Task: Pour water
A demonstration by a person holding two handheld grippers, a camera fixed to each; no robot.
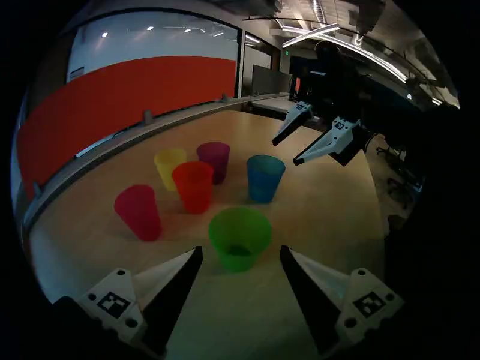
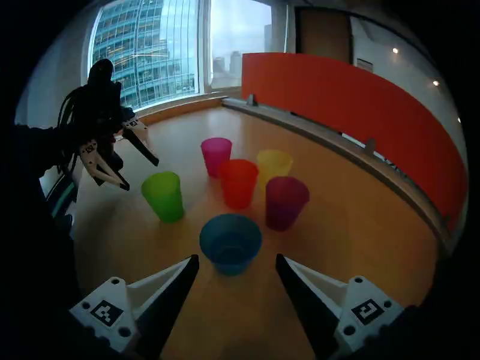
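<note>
my left gripper (image 1: 240,248), wide open and empty, aims at green cup (image 1: 240,235), lower centre; right gripper (image 2: 237,257) likewise at blue cup (image 2: 230,241), for grasping.

Light wood counter (image 1: 324,204) w/ six upright plastic cups. Green cup (image 1: 240,237) just ahead, btwn the left fingers (image 1: 180,282). Red cup (image 1: 138,211) ahead-left. Orange cup (image 1: 194,186), yellow cup (image 1: 168,167), purple cup (image 1: 214,161) farther ahead. Blue cup (image 1: 264,177) ahead-right.

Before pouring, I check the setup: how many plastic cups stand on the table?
6, in the left gripper view: green cup nearest, red cup left, orange cup centre, blue cup right, yellow cup and purple cup behind. None seems hidden.
</note>
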